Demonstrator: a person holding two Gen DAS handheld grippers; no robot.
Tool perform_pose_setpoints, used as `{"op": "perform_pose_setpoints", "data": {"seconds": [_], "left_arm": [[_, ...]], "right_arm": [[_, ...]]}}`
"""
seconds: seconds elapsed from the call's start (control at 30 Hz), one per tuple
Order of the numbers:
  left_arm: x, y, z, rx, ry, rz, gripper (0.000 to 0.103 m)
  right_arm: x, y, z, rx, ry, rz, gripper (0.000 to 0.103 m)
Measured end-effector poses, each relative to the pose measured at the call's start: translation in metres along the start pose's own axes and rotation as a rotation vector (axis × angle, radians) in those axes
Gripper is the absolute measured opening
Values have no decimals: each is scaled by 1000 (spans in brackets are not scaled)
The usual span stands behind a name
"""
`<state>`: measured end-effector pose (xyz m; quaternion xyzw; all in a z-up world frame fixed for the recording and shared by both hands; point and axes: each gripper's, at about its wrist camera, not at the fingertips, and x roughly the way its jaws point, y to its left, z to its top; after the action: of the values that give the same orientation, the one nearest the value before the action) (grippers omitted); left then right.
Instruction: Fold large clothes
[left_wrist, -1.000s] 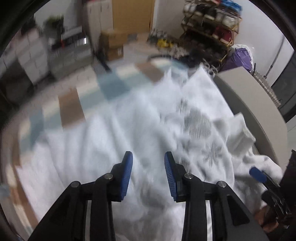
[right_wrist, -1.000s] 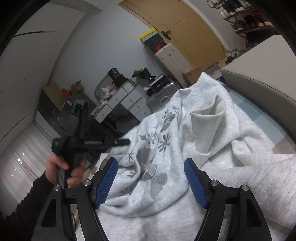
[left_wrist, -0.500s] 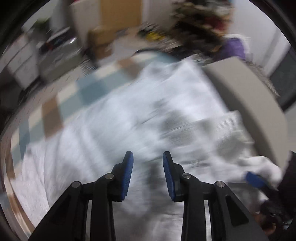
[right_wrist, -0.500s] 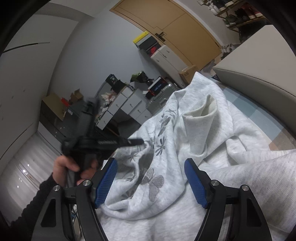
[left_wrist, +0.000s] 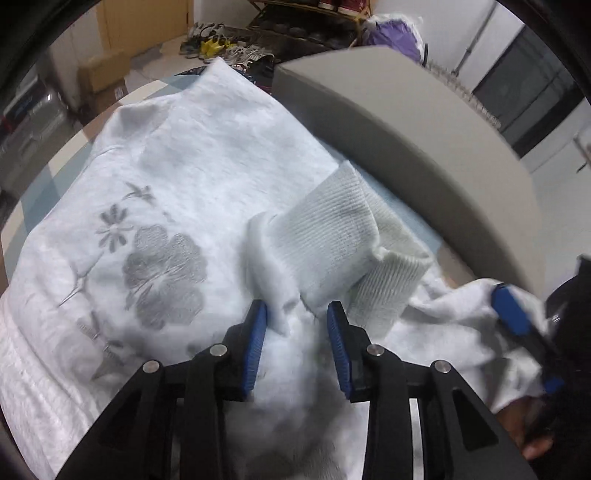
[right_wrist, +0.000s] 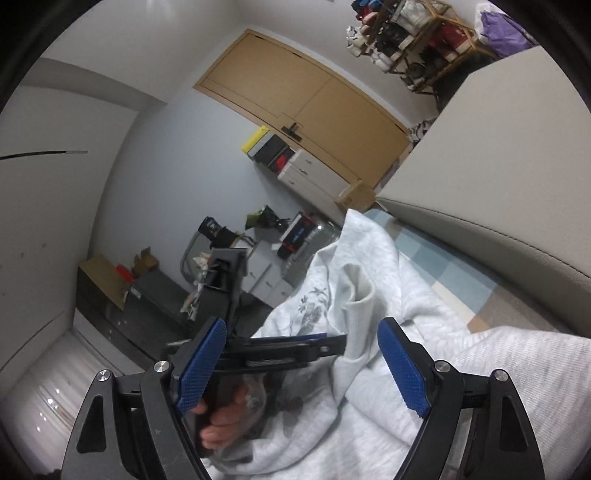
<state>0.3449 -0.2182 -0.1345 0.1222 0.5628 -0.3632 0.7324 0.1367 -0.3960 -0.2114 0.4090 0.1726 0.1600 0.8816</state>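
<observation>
A light grey sweatshirt (left_wrist: 207, 177) with grey embroidered flowers lies crumpled on a checked mat. Its ribbed cuff (left_wrist: 332, 236) stands up in the middle of the left wrist view. My left gripper (left_wrist: 297, 332) points steeply down just below that cuff. Its jaws stand a little apart, with a soft fold of the sweatshirt between them. In the right wrist view my right gripper (right_wrist: 301, 354) is held almost level over the sweatshirt (right_wrist: 369, 280). Its jaws are opening wide and nothing is pressed between them. One of its blue fingers (left_wrist: 511, 310) shows against the fabric at the right.
A grey cushioned seat (left_wrist: 406, 122) runs close along the right of the garment. The checked mat (right_wrist: 436, 266) shows between them. A person's hand (right_wrist: 229, 417) holds the left gripper's handle. A shoe rack (left_wrist: 314, 22), a cardboard box (left_wrist: 107, 70) and white drawers (right_wrist: 310, 177) stand farther off.
My left gripper has come down and across to the ribbed cuff, and fabric now sits between its jaws. The right gripper's jaws have spread wider and its view has tilted upward.
</observation>
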Motion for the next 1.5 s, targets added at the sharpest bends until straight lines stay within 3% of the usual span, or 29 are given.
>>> {"op": "perform_pose_setpoints", "data": {"seconds": [0.07,0.13,0.17,0.3,0.4,0.43,0.47,0.67,0.83,0.93,1.0,1.03,1.07,1.1,1.13,1.23,1.3,1.4,1.43,1.47,1.5], "left_arm": [[-46,9,-2,6,-76,-25,29],[-80,22,-7,23,-165,110,32],[-95,40,-11,6,-198,215,38],[-92,111,-32,-100,-167,409,35],[-51,153,-56,-237,-45,286,26],[-45,157,-62,-247,-53,277,27],[-50,155,-64,-240,-121,273,27],[-87,155,-83,-320,-192,190,27],[-111,136,-144,-263,-243,310,28],[-108,157,-172,-376,-226,406,29],[-134,181,-194,-542,-302,549,29],[-147,190,-204,-615,-373,548,33],[-153,196,-210,-653,-409,514,55],[-157,209,-218,-710,-418,452,68],[-156,218,-222,-744,-409,408,74],[-139,238,-225,-790,-328,298,74],[-127,241,-221,-795,-223,322,74],[-122,230,-217,-739,-231,310,73],[-118,225,-222,-729,-223,301,73],[-111,224,-220,-722,-201,289,73],[-106,226,-220,-724,-179,290,73]], "right_arm": [[1,4,-1,-21,-4,1,86],[5,4,0,-30,10,10,86],[7,5,0,-31,21,12,86],[11,3,-1,-29,44,4,86],[11,0,0,-22,41,2,86],[11,0,0,-22,42,-1,86],[12,1,0,-25,44,-5,86],[15,5,-3,-49,71,-17,86],[17,4,-4,-49,82,-15,86],[20,4,-5,-43,102,-17,86],[26,7,-7,-61,122,-55,86],[29,12,-8,-84,139,-92,86],[34,19,-9,-120,167,-119,86],[42,29,-7,-173,212,-140,86],[48,41,-3,-235,246,-165,86],[70,75,24,-422,271,-276,86],[90,85,43,-496,281,-302,86],[149,78,72,-604,403,-454,81],[167,73,75,-627,458,-487,73],[180,69,76,-653,501,-500,49],[195,66,73,-694,555,-520,41]]}}
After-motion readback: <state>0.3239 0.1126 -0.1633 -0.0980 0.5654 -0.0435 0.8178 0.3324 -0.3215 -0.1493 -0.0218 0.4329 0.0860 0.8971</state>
